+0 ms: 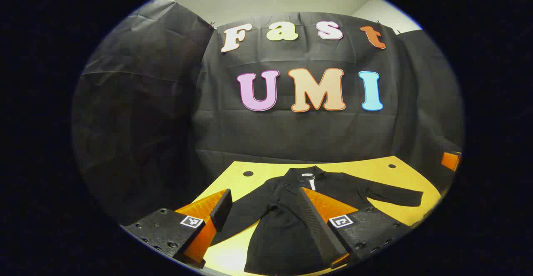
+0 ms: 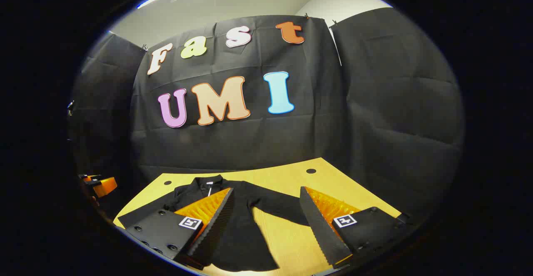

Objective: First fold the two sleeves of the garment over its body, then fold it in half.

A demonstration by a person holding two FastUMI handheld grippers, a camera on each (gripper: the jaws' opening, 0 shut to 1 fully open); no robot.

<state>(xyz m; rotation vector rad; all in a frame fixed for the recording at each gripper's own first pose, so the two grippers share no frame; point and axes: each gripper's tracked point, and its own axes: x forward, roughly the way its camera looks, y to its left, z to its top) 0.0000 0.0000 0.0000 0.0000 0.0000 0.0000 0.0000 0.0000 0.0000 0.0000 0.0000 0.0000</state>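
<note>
Black long-sleeved fabric garment (image 1: 287, 217) lay flat on yellow wooden table (image 1: 387, 170), sleeves unfolded; I held left gripper (image 1: 266, 222) and right gripper (image 2: 264, 226) agape, empty. All folds remained.

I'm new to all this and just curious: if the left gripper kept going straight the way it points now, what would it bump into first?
Probably the black garment lying flat on the yellow table. The open left gripper points down over its body, though how far off is hard to judge.
</note>
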